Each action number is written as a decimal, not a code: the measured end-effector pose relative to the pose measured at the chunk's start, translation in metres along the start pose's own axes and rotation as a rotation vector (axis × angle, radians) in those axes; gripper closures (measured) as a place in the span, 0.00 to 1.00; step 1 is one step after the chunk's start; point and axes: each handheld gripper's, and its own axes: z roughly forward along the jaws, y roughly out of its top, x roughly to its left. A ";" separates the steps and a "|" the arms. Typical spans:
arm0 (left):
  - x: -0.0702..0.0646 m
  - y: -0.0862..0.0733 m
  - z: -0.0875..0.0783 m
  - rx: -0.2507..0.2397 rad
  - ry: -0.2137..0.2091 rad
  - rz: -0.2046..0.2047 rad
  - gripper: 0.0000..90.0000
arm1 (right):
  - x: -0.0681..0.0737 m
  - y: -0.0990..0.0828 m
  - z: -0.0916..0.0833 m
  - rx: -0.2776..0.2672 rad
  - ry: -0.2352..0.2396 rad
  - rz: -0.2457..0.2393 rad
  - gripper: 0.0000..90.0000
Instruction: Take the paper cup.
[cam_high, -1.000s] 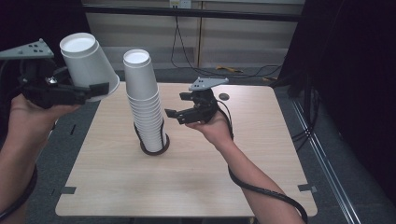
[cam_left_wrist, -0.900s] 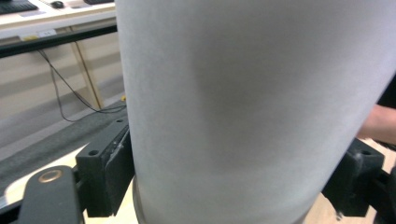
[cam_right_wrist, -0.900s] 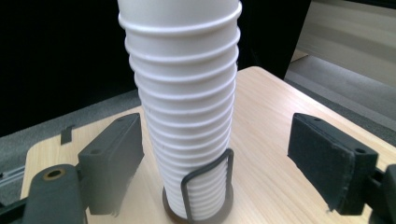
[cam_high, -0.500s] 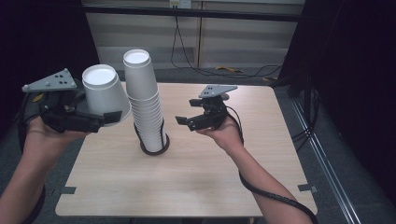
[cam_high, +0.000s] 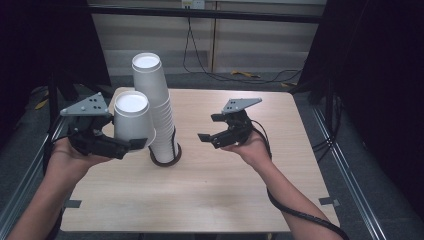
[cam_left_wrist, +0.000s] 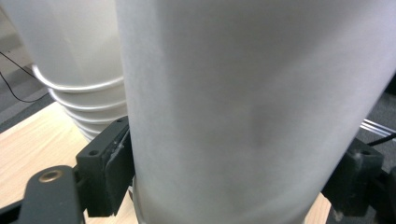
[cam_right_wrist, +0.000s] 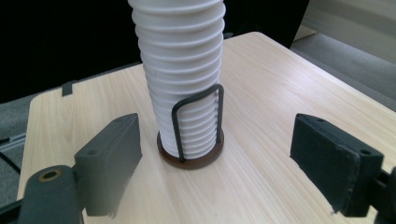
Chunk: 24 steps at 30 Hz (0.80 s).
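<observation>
A tall stack of white paper cups (cam_high: 156, 105) stands upside down in a dark wire holder with a round base (cam_high: 165, 159) on the left middle of the wooden table (cam_high: 225, 190). My left gripper (cam_high: 131, 143) is shut on a single white cup (cam_high: 132, 120), held base up just left of the stack and above the table. In the left gripper view that cup (cam_left_wrist: 243, 102) sits between the two pads (cam_left_wrist: 109, 168), with the stack (cam_left_wrist: 74, 70) close behind. My right gripper (cam_high: 210, 128) hovers open to the right of the stack, with the stack (cam_right_wrist: 182, 70) and holder (cam_right_wrist: 198, 121) in front of it.
Black tape marks (cam_high: 325, 201) sit at the table's near corners. Metal rails (cam_high: 345, 170) run along both sides of the table. Cables (cam_high: 220, 75) lie on the floor behind the table's far edge.
My left gripper has carried the cup down and to the right, from tilted at the far left to upright beside the stack. My right gripper has drawn back to the right, away from the stack.
</observation>
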 end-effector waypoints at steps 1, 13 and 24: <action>-0.001 0.000 0.003 0.004 -0.005 0.000 0.19 | 0.000 -0.001 0.000 0.005 0.004 -0.004 0.18; -0.018 0.005 0.030 0.066 -0.047 0.055 0.19 | 0.002 -0.009 -0.007 0.064 0.029 -0.085 0.18; -0.026 0.004 0.059 0.146 -0.061 0.085 0.19 | -0.002 -0.019 -0.017 0.131 0.053 -0.092 0.17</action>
